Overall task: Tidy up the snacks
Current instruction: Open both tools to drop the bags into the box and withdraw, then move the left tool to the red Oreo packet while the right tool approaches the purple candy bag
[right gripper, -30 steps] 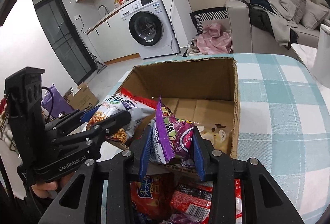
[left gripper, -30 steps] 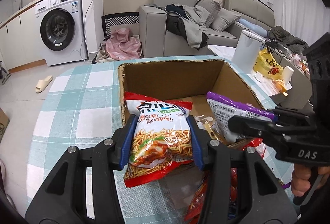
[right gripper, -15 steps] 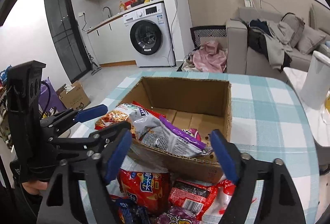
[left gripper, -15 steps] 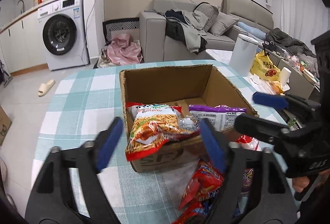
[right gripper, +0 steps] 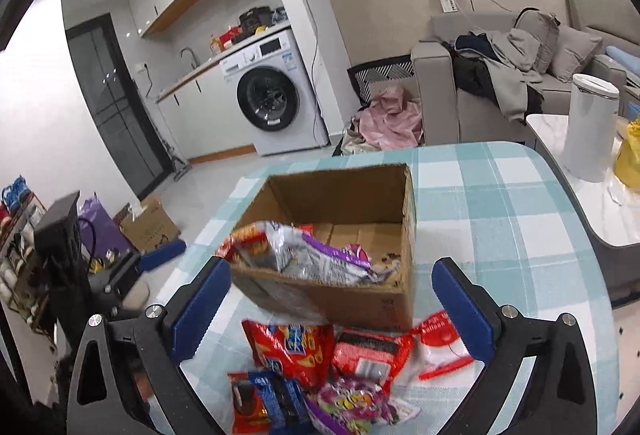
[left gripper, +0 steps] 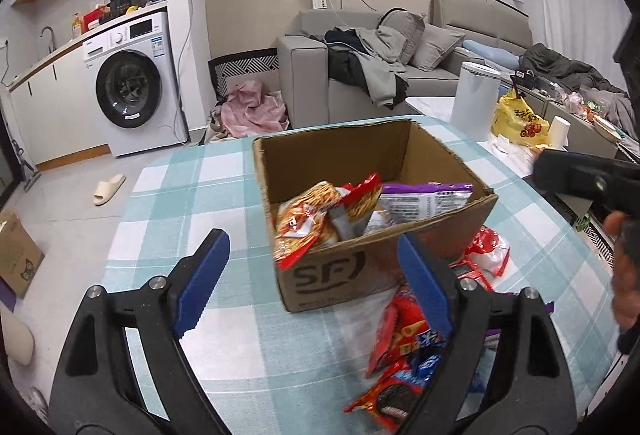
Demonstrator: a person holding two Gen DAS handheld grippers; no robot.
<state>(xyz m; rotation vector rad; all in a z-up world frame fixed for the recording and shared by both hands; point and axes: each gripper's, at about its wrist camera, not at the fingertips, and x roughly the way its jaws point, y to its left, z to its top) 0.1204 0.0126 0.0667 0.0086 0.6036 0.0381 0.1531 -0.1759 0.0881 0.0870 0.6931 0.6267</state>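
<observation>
An open cardboard box point(left gripper: 332, 275) point(right gripper: 328, 299) stands on the teal checked table point(left gripper: 180, 203). A red snack bag point(left gripper: 308, 223) and a purple bag point(left gripper: 424, 199) lie in its near end, leaning on the front rim. My left gripper point(left gripper: 310, 235) is open, short of the box, with nothing between its pads. My right gripper point(right gripper: 331, 263) is also back from the box, its jaws opening with nothing between them. Several loose packets point(right gripper: 292, 347) point(left gripper: 404, 339) lie on the cloth in front of the box. Each gripper shows at the edge of the other's view.
A white bin point(right gripper: 592, 127) and a yellow bag point(left gripper: 520, 119) stand on a low side table to the right. Beyond the table are a grey sofa point(left gripper: 360, 75) and a washing machine point(right gripper: 272, 99). The table's rounded edge curves off at the right point(right gripper: 560, 171).
Both grippers let go of their bags, which now rest in the box. Both opened wide and drew back and up from the box.
</observation>
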